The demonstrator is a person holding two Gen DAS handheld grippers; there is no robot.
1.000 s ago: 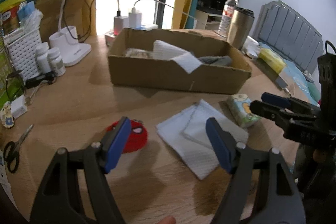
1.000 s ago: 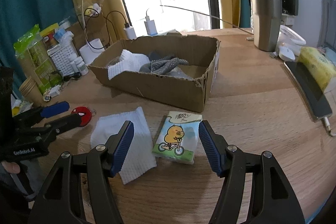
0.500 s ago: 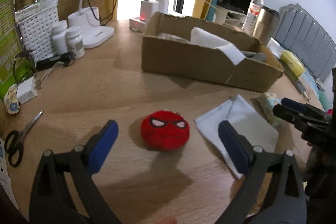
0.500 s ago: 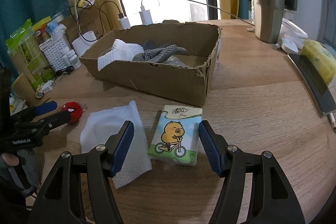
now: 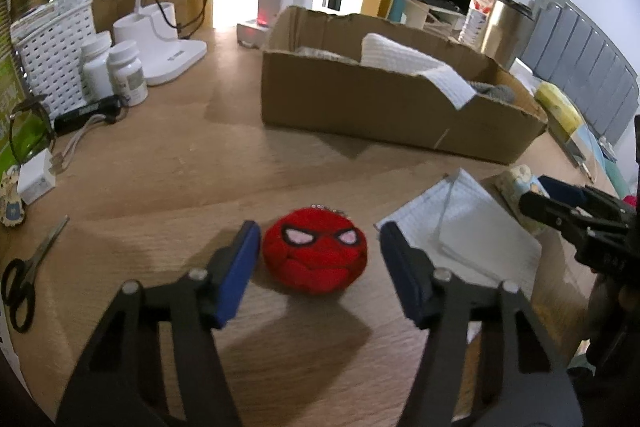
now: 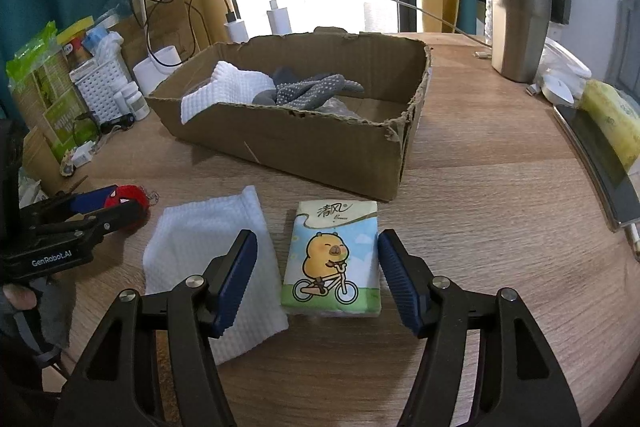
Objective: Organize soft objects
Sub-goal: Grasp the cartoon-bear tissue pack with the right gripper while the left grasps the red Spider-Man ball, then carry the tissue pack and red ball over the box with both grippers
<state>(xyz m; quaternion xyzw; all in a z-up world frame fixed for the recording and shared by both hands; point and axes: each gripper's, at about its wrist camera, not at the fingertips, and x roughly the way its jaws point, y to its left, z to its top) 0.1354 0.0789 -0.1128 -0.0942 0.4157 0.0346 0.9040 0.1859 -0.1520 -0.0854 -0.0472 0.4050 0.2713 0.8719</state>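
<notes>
Left fingers: my left gripper (image 5: 318, 273) has just been closing, its blue fingers (image 5: 236, 273) now on either side of the round red plush ball with a masked face (image 5: 316, 255); the left pad sits just beside the plush, the right pad stands apart, so nothing is pressed yet.
Right fingers: my right gripper (image 6: 318, 281) is released, its blue pads (image 6: 396, 279) flanking the pocket tissue pack printed with a cartoon animal on a bicycle (image 6: 334, 259) without touching it.
Plush ball: it lies on the wooden counter (image 5: 168, 187), bead chain at its far side.
Tissue pack: flat on the counter, just beside the white textured cloth (image 6: 208, 247), whose edge runs under my left pad.
Cloth: it lies between the plush ball and the tissue pack.
Box: the open brown cardboard box (image 6: 304, 143) stands beyond them, holding a white waffle towel (image 6: 224, 91) and grey dotted gloves (image 6: 312, 89).
Left edge: black scissors (image 5: 24, 275) and a white basket (image 5: 52, 55).
</notes>
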